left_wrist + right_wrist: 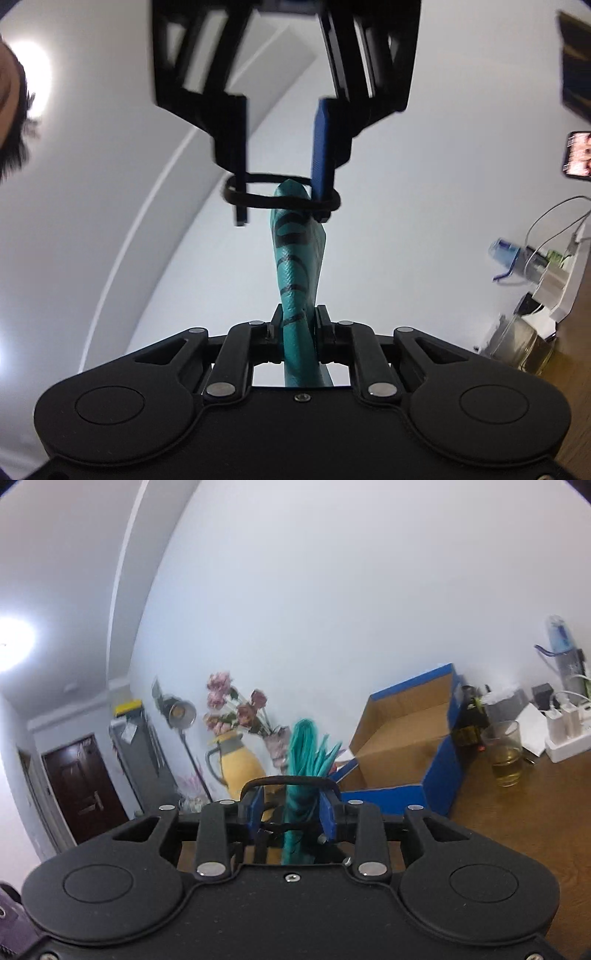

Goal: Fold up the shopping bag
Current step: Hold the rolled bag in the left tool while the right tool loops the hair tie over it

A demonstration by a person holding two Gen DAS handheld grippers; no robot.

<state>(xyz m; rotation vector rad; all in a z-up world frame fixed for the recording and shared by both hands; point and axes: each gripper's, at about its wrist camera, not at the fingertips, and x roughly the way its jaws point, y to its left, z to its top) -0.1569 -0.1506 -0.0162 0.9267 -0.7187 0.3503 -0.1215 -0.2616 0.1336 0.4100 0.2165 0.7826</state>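
The shopping bag is a tight teal roll with black print, standing upright in the air. My left gripper is shut on its lower part. My right gripper comes down from above, open, with a black elastic band stretched around the outside of both fingers. The roll's tip pokes up through that band. In the right wrist view the bag passes between the blue pads of my right gripper without being pinched, and the band arches across the fingertips.
A wooden table carries an open blue cardboard box, a dark bottle, a glass of yellow liquid, a white power strip and a yellow jug. A person's head shows at the left edge.
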